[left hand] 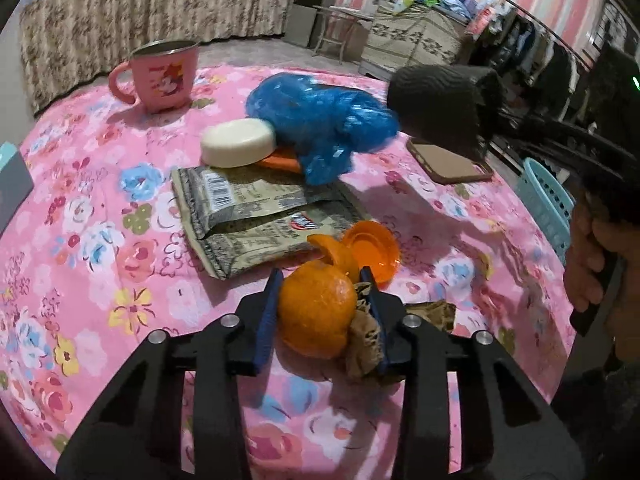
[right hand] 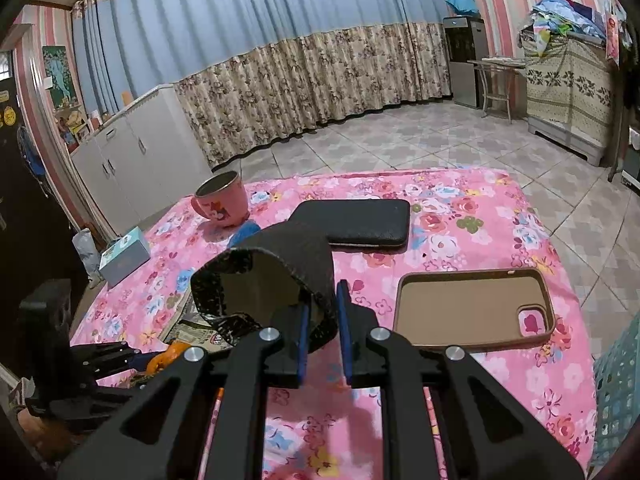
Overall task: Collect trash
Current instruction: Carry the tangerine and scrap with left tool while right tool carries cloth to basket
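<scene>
An orange peel (left hand: 316,314) and a brown scrap (left hand: 365,338) are clamped between the blue pads of the left gripper (left hand: 320,312). The rim of a black bag (right hand: 264,280), mouth open, is pinched by the closed right gripper (right hand: 323,320).

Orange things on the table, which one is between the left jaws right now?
The orange peel, rounded like a whole fruit, sits between the left jaws. The orange plastic lid lies flat beyond it, and another orange piece peeks from under the blue bag.
</scene>
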`<act>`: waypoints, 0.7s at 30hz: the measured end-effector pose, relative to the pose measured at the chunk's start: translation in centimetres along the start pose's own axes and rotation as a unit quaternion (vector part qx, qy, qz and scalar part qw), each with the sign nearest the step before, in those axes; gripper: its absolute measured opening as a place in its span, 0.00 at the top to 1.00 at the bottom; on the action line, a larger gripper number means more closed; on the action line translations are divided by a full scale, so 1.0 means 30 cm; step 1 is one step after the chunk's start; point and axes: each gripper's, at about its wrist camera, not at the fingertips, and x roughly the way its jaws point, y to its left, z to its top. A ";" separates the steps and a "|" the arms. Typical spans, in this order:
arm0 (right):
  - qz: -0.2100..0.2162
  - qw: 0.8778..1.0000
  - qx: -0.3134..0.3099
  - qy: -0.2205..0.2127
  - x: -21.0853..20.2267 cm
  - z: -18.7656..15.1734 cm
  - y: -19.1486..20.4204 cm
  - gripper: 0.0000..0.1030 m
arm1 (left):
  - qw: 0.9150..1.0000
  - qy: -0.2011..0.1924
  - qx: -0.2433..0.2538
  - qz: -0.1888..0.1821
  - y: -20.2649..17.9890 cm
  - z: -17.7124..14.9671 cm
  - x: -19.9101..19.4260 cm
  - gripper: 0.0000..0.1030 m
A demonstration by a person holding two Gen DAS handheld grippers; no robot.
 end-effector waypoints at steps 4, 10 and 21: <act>0.000 1.000 -0.003 -0.020 -0.048 0.008 0.010 0.86 | 0.999 -0.030 0.016 0.008 -0.037 -0.002 -0.057 0.66; 0.002 0.997 -0.002 -0.075 -0.183 0.028 0.027 0.86 | 0.990 -0.114 0.025 0.075 -0.066 0.060 -0.198 0.66; -0.062 0.987 0.041 -0.142 -0.387 0.071 -0.142 0.86 | 0.984 -0.161 0.033 0.070 -0.229 0.268 -0.203 0.66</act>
